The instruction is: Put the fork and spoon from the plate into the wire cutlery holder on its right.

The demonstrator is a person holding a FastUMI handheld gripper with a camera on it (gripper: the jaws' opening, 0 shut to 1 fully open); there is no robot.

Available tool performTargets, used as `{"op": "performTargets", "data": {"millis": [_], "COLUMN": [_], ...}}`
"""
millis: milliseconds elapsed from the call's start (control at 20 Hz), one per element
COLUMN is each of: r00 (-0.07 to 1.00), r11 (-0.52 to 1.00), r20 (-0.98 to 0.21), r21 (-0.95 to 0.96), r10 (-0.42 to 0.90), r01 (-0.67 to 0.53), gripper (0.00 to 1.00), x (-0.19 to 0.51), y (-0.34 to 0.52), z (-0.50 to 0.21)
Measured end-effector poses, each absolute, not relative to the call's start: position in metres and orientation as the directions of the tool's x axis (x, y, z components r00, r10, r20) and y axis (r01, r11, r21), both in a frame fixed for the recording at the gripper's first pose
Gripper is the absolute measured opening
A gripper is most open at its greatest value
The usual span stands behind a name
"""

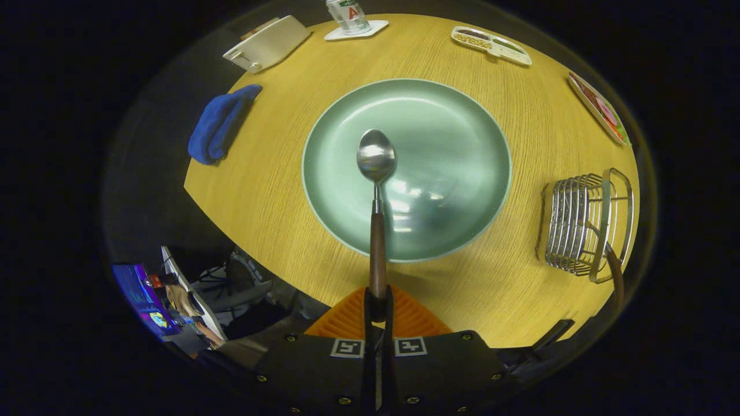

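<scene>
We took the round wooden table [277, 190] as the ground of it all and the green plate [439, 144] at its middle as our landmark. The plate lay bare of cutlery, for the spoon [376, 190] hung over it, its bowl above the plate's middle and its wooden handle running back past the near rim to our gripper [377, 306]. The fingers were closed almost together on the end of that handle, both pressing it, and we judged the grip was taken so far back to leave the bowl end free to drop into a basket. To the right of the plate, well apart from it, stood the wire cutlery holder [584, 231], upright near the table's edge, with a brown handle [615, 271] leaning out of it; we took that for the fork, already put away, though its head was hidden among the wires. That handle seemed to us the one thing the spoon might knock on entering. Left of the plate a blue cloth [219, 124] hung over the table's edge. Beyond the plate were a white box [269, 43], a bottle on a coaster [350, 17], a divided snack tray [491, 45] and, farther right, a flat printed packet [598, 107], none of them between the plate and the holder.
</scene>
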State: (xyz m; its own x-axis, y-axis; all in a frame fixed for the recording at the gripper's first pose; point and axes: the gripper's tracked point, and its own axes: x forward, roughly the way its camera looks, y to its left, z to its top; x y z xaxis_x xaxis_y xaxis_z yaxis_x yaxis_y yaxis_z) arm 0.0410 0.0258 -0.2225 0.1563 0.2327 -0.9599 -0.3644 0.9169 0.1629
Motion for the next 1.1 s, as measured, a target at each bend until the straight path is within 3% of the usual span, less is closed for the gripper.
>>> {"op": "performTargets", "data": {"millis": [250, 1100], "r00": [0.140, 0.181], "r11": [0.898, 0.903], "r20": [-0.968, -0.952], "r21": [0.132, 0.159], "r10": [0.208, 0.247], "r01": [-0.420, -0.398], "gripper": [0.05, 0.05], "x": [0.032, 0.031], "y": [0.007, -0.054], "z": [-0.193, -0.116]}}
